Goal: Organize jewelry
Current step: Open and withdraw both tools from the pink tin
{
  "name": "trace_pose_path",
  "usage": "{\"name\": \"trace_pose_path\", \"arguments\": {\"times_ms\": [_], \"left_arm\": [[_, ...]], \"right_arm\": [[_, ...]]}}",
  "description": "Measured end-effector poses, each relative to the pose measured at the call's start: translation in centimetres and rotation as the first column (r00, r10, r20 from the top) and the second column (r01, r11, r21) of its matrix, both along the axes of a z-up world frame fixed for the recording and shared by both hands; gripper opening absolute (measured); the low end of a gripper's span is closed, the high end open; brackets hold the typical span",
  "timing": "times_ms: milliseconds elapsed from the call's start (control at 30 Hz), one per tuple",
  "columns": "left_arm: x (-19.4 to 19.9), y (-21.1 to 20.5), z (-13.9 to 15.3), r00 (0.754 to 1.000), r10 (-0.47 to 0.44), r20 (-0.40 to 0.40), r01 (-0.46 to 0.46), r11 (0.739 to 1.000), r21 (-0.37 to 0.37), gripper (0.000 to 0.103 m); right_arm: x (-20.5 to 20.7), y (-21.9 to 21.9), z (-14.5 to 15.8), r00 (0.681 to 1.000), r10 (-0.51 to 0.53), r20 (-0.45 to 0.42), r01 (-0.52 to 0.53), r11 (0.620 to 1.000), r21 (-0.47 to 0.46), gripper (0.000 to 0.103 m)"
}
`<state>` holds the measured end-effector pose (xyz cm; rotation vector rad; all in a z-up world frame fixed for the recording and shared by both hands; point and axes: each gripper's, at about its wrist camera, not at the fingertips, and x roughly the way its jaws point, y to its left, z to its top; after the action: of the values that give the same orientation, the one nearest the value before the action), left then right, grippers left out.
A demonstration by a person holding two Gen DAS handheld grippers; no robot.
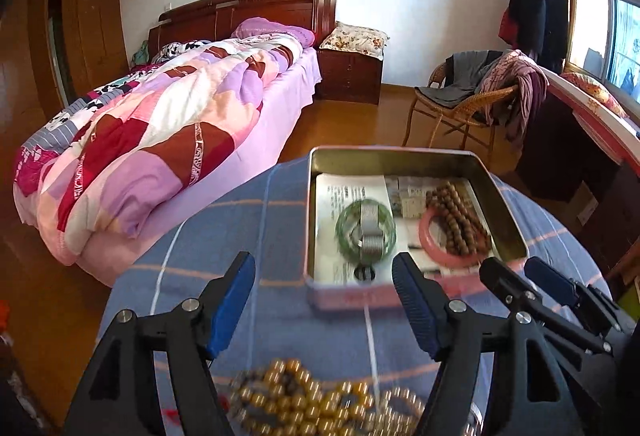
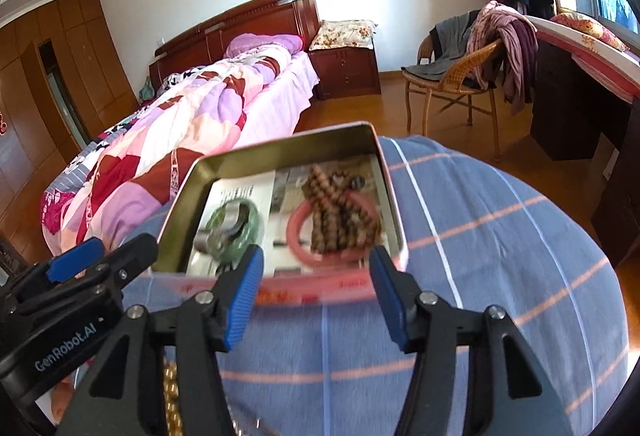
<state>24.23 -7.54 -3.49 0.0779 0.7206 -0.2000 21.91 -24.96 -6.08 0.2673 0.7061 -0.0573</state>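
A round tabletop (image 1: 240, 228) under a blue cloth with thin orange and white stripes carries an open tin (image 1: 500, 203) near its far edge. Paper lines the tin; on it lie a green bangle (image 1: 344, 224) with a metal watch band (image 1: 370, 232) across it on the left side, and a pink bangle (image 1: 430, 240) under brown beads (image 1: 456, 220) on the right side. Yellow beads (image 1: 320, 404) lie heaped at the near edge, blurred.

The left tongs (image 1: 324, 296) hang spread above the cloth, just short of the tin's near wall, holding nothing. The right tongs (image 2: 316, 296) are likewise spread and empty, beside them.

Beyond stand a bed (image 1: 160, 139) with a patchwork quilt, a wooden nightstand (image 1: 348, 75), a wicker chair (image 1: 460, 103) draped with clothes, a wardrobe (image 1: 80, 35) and a window (image 1: 600, 31). The floor is wood.
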Motion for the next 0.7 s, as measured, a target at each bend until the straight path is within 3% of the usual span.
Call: {"name": "trace_pose_path", "arguments": {"times_ms": [267,700], "left_arm": [[-4.0,2.3,-1.5,0.999,0.008,-0.041,-0.009,1.000,-0.024,0.071],[-8.9,3.5,-1.9,1.000,0.004,-0.029,-0.005,1.000,-0.026,0.071]], "right_arm": [[-3.4,0.9,-0.1,1.000,0.001,-0.021,-0.002,1.000,-0.029,0.060],[-6.7,2.5,0.3,1.000,0.013,-0.024,-0.015,0.998,-0.068,0.060]]}}
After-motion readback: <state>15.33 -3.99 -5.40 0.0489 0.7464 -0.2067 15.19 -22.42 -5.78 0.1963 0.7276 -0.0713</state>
